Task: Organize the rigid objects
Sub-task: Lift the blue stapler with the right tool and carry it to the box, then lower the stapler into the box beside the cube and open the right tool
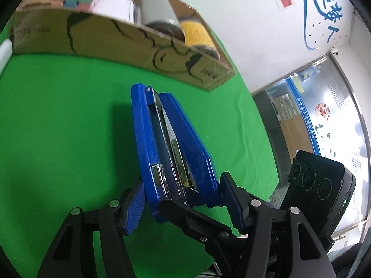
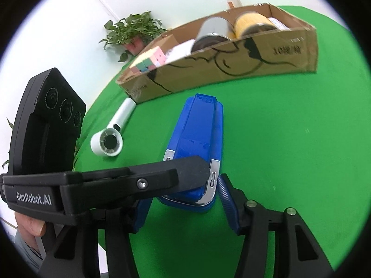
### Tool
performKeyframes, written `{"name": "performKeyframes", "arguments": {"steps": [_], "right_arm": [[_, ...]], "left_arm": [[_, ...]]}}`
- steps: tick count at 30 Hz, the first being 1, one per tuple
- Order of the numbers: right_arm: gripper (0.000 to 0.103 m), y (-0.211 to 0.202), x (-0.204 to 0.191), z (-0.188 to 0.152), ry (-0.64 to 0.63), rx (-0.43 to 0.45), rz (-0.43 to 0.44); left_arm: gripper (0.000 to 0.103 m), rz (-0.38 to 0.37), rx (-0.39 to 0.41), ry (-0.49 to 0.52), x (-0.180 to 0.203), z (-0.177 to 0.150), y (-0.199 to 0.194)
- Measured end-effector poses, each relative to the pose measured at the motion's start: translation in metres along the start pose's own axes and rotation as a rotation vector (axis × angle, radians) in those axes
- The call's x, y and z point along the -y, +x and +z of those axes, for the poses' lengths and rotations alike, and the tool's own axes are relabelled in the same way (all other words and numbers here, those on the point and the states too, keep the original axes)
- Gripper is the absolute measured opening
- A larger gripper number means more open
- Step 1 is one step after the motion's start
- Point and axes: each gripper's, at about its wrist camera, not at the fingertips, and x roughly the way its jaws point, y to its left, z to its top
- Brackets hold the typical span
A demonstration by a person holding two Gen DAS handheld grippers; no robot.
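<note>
Both grippers pinched the blue stapler (image 1: 171, 148) above the green cloth (image 1: 58, 127), the left gripper (image 1: 180, 199) and right gripper (image 2: 183, 199) each clamping its near end, short of the cardboard box (image 2: 231, 69) holding earlier items.

"GenRobot.AI" on black tool arm (image 2: 92, 185).

Bright, even indoor light; the stapler (image 1: 171, 143) throws a soft shadow left on the green cloth (image 1: 58, 127). Far cardboard box (image 1: 129, 44) blurs; fisheye edges bend.
</note>
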Motion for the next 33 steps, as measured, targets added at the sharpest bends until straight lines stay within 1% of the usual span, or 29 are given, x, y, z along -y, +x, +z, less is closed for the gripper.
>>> {"name": "performKeyframes", "arguments": {"steps": [3,6,11,12,13,15,19,24,27,30,33], "right_arm": [[0.053,0.001,-0.012,0.011,-0.021,0.011,0.001],[0.053,-0.001,-0.026,0.024,-0.055,0.04,-0.001],[0.053,-0.006,-0.053,0.055,-0.12,0.098,-0.001],[0.053,-0.006,-0.059,0.063,-0.135,0.115,0.0],[0.04,-0.008,-0.064,0.068,-0.153,0.133,0.018],[0.041,-0.006,-0.071,0.08,-0.166,0.137,0.011],[0.041,0.006,-0.081,0.107,-0.192,0.153,0.017],[0.041,0.015,-0.086,0.133,-0.213,0.17,0.027],[0.041,0.023,-0.094,0.152,-0.237,0.175,0.033],[0.041,0.034,-0.103,0.17,-0.255,0.17,0.045],[0.041,0.051,-0.119,0.19,-0.273,0.155,0.064]], "left_arm": [[0.059,-0.004,0.029,0.007,-0.001,0.008,-0.016],[0.059,0.003,0.068,0.035,0.003,0.02,-0.034],[0.059,0.008,0.143,0.074,0.007,0.048,-0.067],[0.056,0.015,0.156,0.087,0.009,0.054,-0.076],[0.055,0.017,0.164,0.093,0.008,0.058,-0.083],[0.055,0.001,0.172,0.082,0.004,0.072,-0.09],[0.055,0.019,0.199,0.094,0.0,0.098,-0.099],[0.055,0.02,0.231,0.1,-0.01,0.122,-0.134],[0.055,0.025,0.25,0.099,-0.014,0.146,-0.151],[0.055,0.037,0.268,0.089,-0.026,0.169,-0.166],[0.055,0.049,0.279,0.068,-0.046,0.194,-0.179]]}}
